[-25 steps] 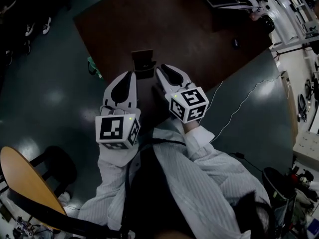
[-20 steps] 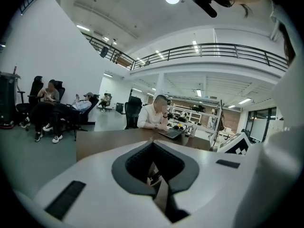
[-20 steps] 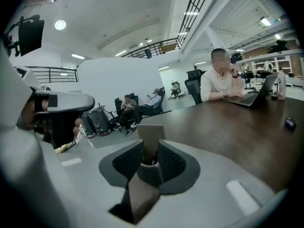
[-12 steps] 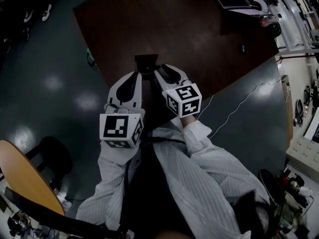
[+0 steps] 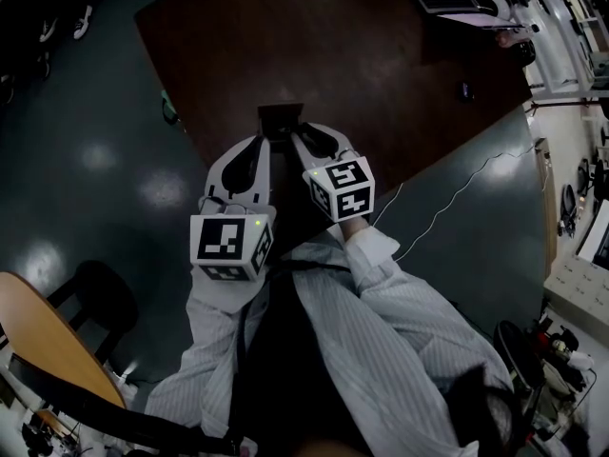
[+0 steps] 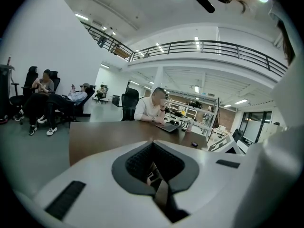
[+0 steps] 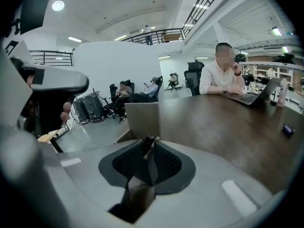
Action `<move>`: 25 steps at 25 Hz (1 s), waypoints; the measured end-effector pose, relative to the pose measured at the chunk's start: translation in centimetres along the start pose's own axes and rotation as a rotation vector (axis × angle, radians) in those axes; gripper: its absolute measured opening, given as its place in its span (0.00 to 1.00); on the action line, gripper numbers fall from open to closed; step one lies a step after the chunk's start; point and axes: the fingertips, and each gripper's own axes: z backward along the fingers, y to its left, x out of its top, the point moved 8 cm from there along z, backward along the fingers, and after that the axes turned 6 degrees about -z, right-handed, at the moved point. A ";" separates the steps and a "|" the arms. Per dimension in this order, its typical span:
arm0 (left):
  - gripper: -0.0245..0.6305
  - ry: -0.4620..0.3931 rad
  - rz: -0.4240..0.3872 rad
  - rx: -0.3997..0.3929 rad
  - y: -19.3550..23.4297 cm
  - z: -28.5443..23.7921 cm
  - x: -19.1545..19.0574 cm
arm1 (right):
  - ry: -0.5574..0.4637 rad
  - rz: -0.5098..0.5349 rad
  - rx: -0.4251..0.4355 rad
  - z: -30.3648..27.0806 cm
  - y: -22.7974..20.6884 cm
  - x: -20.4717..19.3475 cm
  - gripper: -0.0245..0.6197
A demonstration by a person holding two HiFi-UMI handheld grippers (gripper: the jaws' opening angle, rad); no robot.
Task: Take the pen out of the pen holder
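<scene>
- Two grippers meet at the pen holder [image 5: 281, 118], which stands on the near corner of the dark brown table [image 5: 381, 65].
- One pen [image 7: 148, 139] is pinched in the right gripper [image 7: 148, 150], whose jaws are closed on it at their tips.
- The pen's long axis runs up and down in the right gripper view, roughly upright. Its top end points up and shows just above the pads.
- The pen looks slim, dark and round-ended. Its lower part is hidden behind the jaws, so I cannot tell whether it is inside the holder.
- The pen holder is an open-topped box with flat walls, grey-beige in the right gripper view and dark in the head view. Its back wall rises just behind the pen.
- The left gripper [image 5: 263, 144] lies just beside the right one, its tips at the holder's left edge. Its jaws are drawn together to a thin slit, and what lies in that slit cannot be made out.
- Across the table a person [image 7: 219, 75] sits at a laptop [image 7: 256, 96], well apart from the holder.
</scene>
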 end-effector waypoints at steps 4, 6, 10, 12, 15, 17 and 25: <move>0.04 -0.002 -0.008 -0.009 -0.1 0.2 -0.1 | -0.008 0.007 -0.015 0.1 0.0 -0.1 0.14; 0.04 -0.006 -0.013 -0.013 -0.2 0.4 0.1 | -0.030 0.007 -0.020 0.4 0.0 0.2 0.12; 0.04 -0.023 -0.021 -0.017 0.1 1.2 0.6 | -0.087 0.016 -0.018 1.2 1.1 1.5 0.11; 0.04 -0.033 -0.024 -0.019 0.3 1.9 0.9 | -0.123 0.012 -0.007 1.9 2.0 2.4 0.11; 0.04 -0.052 -0.035 -0.025 0.6 2.9 1.4 | -0.183 0.007 0.011 3.3 3.3 4.0 0.11; 0.04 -0.062 -0.045 -0.033 0.7 3.5 1.9 | -0.225 0.003 0.019 4.5 4.1 5.3 0.11; 0.04 -0.100 -0.073 -0.089 0.6 6.5 2.4 | -0.399 -0.045 0.037 10.2 7.5 7.4 0.11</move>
